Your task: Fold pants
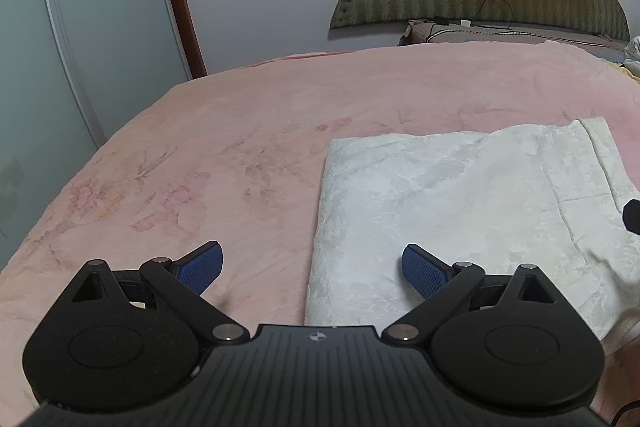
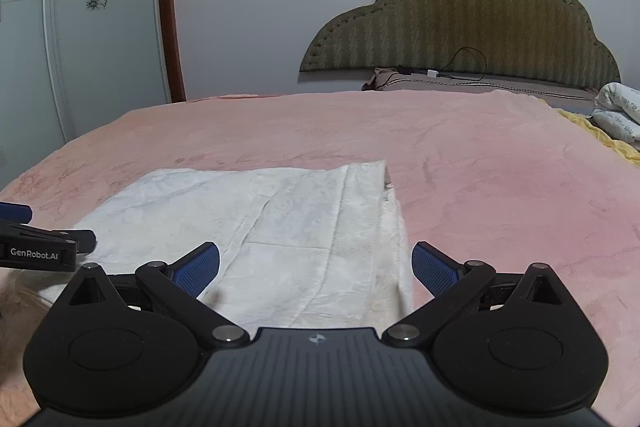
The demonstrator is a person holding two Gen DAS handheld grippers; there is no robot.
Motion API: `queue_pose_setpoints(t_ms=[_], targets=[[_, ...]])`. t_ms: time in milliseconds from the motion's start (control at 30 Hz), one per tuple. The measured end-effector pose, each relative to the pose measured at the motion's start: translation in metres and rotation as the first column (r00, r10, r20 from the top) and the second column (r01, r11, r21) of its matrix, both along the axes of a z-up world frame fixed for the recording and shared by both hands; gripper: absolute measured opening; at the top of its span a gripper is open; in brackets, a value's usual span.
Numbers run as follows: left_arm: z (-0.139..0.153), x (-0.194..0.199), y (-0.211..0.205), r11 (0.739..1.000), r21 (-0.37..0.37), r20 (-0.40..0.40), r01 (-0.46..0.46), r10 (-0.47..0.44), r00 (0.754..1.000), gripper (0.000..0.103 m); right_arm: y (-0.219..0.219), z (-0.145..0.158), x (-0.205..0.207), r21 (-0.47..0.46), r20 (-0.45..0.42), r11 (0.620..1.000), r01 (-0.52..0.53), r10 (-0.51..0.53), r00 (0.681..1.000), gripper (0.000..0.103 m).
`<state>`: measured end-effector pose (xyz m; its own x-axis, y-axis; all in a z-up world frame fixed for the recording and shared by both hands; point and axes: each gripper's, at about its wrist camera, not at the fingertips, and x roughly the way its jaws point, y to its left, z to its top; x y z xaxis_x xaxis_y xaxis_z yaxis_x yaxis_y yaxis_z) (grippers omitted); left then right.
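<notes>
White pants (image 1: 460, 203) lie folded into a flat rectangle on the pink blanket (image 1: 240, 147). My left gripper (image 1: 312, 269) is open above the pants' left edge, holding nothing. In the right wrist view the same pants (image 2: 260, 223) spread ahead, with the folded band along their right side. My right gripper (image 2: 316, 267) is open over the near right edge of the pants, holding nothing. The left gripper (image 2: 48, 239) shows at the left edge of the right wrist view, and a dark tip of the right gripper (image 1: 632, 215) shows at the right edge of the left wrist view.
An olive padded headboard (image 2: 460, 27) and a pillow with a cable (image 2: 460, 79) stand at the far end of the bed. Folded bedding (image 2: 620, 111) lies at the far right. A wardrobe door with flower prints (image 1: 80, 7) is to the left.
</notes>
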<state>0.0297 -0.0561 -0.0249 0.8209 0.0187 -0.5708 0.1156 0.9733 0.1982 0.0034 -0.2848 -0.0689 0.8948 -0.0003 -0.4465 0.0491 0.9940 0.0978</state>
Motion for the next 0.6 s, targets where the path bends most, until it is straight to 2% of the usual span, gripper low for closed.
queue_pose_setpoints(t_ms=[367,600], targets=[[-0.003,0.005,-0.003,1.0,0.009,-0.011,0.018,-0.018,1.0,0.099,-0.005,0.002,0.004,-0.002,0.003,1.0,-0.003,0.003,1.0,0.103],[-0.002,0.01,0.004,0.999,-0.029,-0.013,0.019,-0.019,1.0,0.098,-0.005,-0.001,0.008,0.008,-0.008,1.0,0.001,-0.001,1.0,0.103]])
